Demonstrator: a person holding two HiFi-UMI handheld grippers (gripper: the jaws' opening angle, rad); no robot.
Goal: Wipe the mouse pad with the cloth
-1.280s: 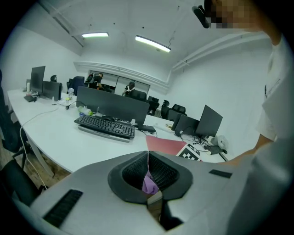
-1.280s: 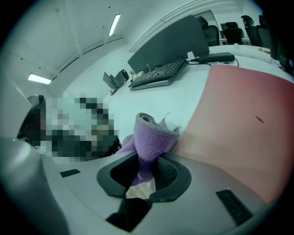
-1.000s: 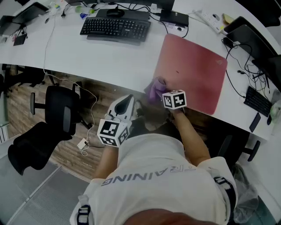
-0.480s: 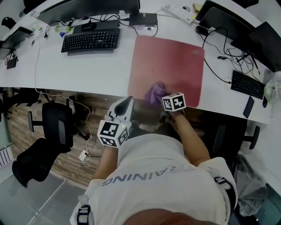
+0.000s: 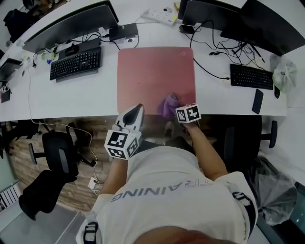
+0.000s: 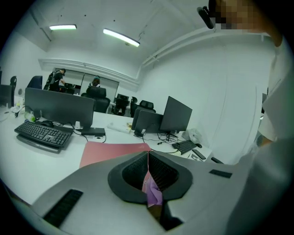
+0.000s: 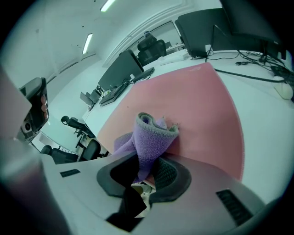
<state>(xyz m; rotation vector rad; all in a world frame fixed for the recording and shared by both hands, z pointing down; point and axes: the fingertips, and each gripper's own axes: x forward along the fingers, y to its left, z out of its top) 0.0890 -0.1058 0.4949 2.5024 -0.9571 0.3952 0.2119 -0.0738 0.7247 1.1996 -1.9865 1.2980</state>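
Observation:
The red mouse pad point(image 5: 153, 71) lies on the white desk point(image 5: 57, 97), in front of me. A purple cloth point(image 5: 168, 104) is bunched on the pad's near edge, right of its middle. My right gripper point(image 5: 175, 108) is shut on this cloth; in the right gripper view the cloth point(image 7: 150, 134) rises folded out of the jaws of the right gripper point(image 7: 149, 166) over the pad point(image 7: 197, 105). My left gripper point(image 5: 135, 111) hangs off the desk's near edge, left of the cloth, jaws pressed together. In the left gripper view the left gripper point(image 6: 148, 158) points toward the pad point(image 6: 108, 152).
A black keyboard point(image 5: 75, 63) and monitor point(image 5: 66, 21) stand left of the pad. A second keyboard point(image 5: 250, 75), a phone point(image 5: 257, 101), monitors point(image 5: 217, 14) and cables point(image 5: 214, 52) are to the right. A power strip point(image 5: 162, 13) lies behind. Office chairs point(image 5: 57, 152) stand below the desk.
The right gripper has carried the cloth rightward along the pad's near edge, from near its left corner to right of the middle. The head view has swung; the left gripper stayed put.

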